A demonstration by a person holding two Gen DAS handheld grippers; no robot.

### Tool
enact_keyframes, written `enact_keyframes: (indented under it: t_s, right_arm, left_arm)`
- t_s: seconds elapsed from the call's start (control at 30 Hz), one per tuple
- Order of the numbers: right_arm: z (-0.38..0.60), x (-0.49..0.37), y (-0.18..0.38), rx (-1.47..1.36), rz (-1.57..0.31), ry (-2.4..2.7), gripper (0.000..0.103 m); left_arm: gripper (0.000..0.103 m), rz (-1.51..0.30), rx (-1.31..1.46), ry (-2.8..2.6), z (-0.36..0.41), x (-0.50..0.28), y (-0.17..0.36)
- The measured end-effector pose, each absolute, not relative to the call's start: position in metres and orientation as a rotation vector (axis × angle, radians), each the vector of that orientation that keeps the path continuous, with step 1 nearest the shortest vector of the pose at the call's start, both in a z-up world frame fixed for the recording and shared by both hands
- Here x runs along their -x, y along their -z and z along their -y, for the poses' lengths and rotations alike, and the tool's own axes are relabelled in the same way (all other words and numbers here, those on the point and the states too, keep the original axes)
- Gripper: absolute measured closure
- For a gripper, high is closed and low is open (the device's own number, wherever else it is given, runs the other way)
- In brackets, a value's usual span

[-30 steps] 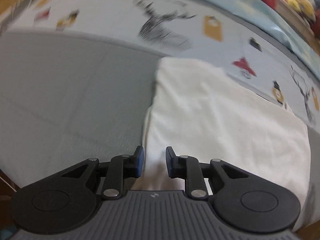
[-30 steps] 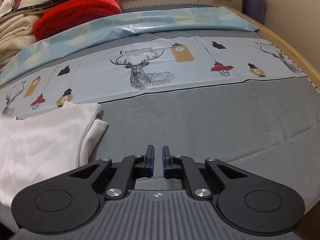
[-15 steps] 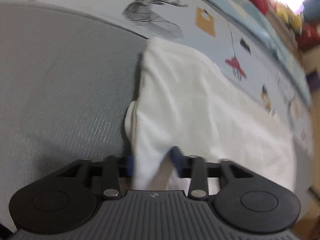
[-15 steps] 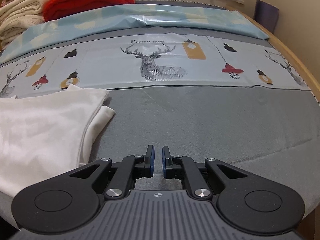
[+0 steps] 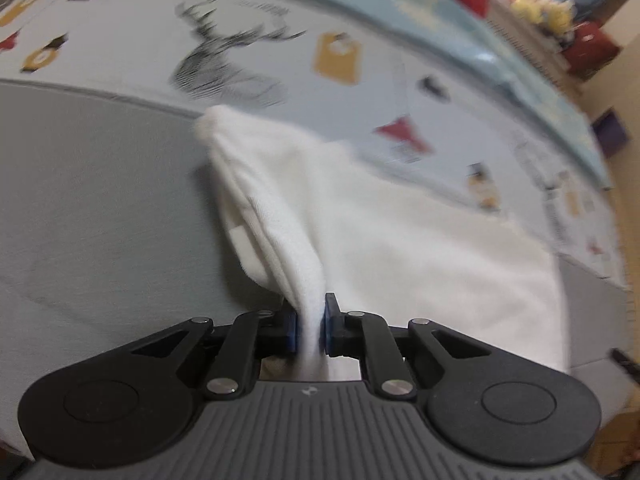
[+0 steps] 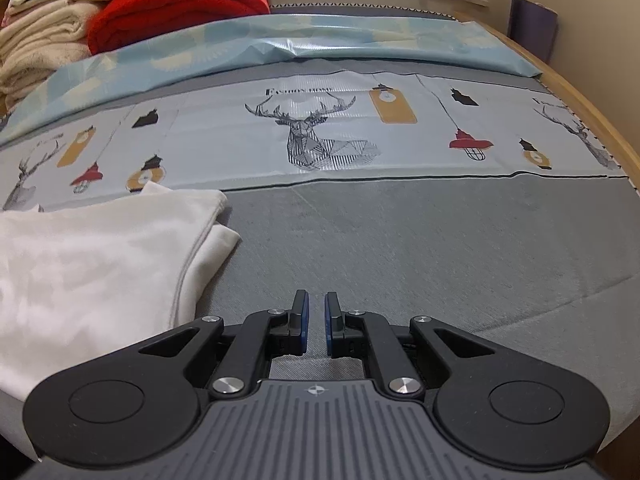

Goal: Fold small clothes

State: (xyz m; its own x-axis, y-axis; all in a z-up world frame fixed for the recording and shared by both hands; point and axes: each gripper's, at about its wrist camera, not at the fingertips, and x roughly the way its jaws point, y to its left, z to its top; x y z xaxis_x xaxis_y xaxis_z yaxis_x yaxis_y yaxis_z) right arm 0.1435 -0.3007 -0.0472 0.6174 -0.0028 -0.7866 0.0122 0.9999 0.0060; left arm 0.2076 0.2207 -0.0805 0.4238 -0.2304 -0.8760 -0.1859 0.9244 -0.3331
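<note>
Left wrist view: where the picture is blurred, the left gripper (image 5: 311, 326) is seen at lower centre, its jaws having just been closing; a bunched edge of the white garment (image 5: 400, 248) is clamped between the blue pads.
Garment, left view: it is spread across the centre and right, one fold drawn up toward the jaws.
Right wrist view: the right gripper (image 6: 316, 326) is held at lower centre, jaws nearly together, nothing between them.
Garment, right view: the white garment (image 6: 92, 256) lies at left on the grey bedding (image 6: 420, 248).
Background: a deer-print sheet (image 6: 312, 136) crosses the middle; a red blanket (image 6: 180, 12) is stacked upper left.
</note>
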Motion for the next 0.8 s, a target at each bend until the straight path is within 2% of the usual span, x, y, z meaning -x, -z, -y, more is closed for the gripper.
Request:
enact_keyframes:
  t_s: [0.17,0.33,0.4,0.47,0.5,0.63,0.73,0.8]
  right_arm:
    - [0.304,-0.143,0.042,-0.058,-0.889,0.005,0.095]
    - [0.304,-0.140,0.040,-0.081,-0.880,0.010,0.095]
    - [0.304,-0.139,0.040,-0.089,-0.883,0.014,0.095]
    - [0.305,-0.138,0.040,-0.103,-0.884,0.016,0.095]
    - [0.304,-0.138,0.040,-0.109,-0.883,0.015,0.095]
    - [0.303,-0.138,0.041,-0.136,-0.885,0.009,0.095]
    - [0.300,-0.141,0.041,-0.163,-0.890,-0.026,0.095]
    - [0.298,-0.145,0.043,-0.213,-0.902,-0.059,0.088]
  left_arm:
    - [0.091,-1.067,0.583,0.205,-0.169,-0.213,0.049]
    - [0.091,-1.041,0.663,0.411,-0.073,-0.223,0.031]
    - [0.088,-1.032,0.683,0.485,-0.036,-0.227,0.027]
    - [0.078,-1.022,0.712,0.539,-0.007,-0.229,0.024]
    - [0.077,-1.001,0.726,0.577,0.001,-0.229,0.021]
    - [0.077,-0.966,0.647,0.616,0.000,-0.227,0.010]
    - [0.077,-1.021,0.579,0.575,-0.022,-0.224,0.018]
    - [0.077,-1.075,0.505,0.548,-0.036,-0.222,0.028]
